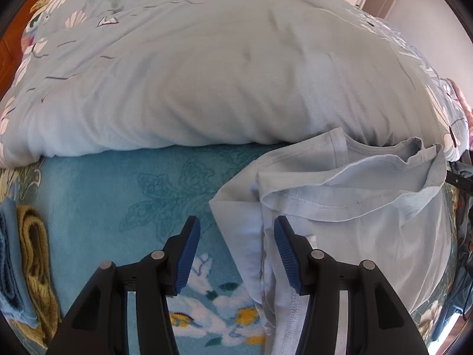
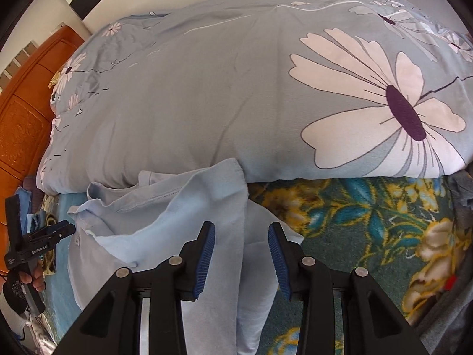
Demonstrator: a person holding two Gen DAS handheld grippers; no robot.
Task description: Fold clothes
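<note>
The pale blue T-shirt [image 1: 354, 207] lies rumpled on the flowery blanket [image 1: 118, 183] on the bed, right up against the big duvet [image 1: 207, 74]. One part is already flapped over the rest. The left gripper [image 1: 236, 254] is wide open over the shirt's left edge and holds nothing. The right gripper [image 2: 241, 260] is wide open over the shirt's right side, empty too. The cloth is thin and floppy. A pinch could grab two layers at once, or slip off, and the fold would go crooked. The shirt could also snag on the duvet.
</note>
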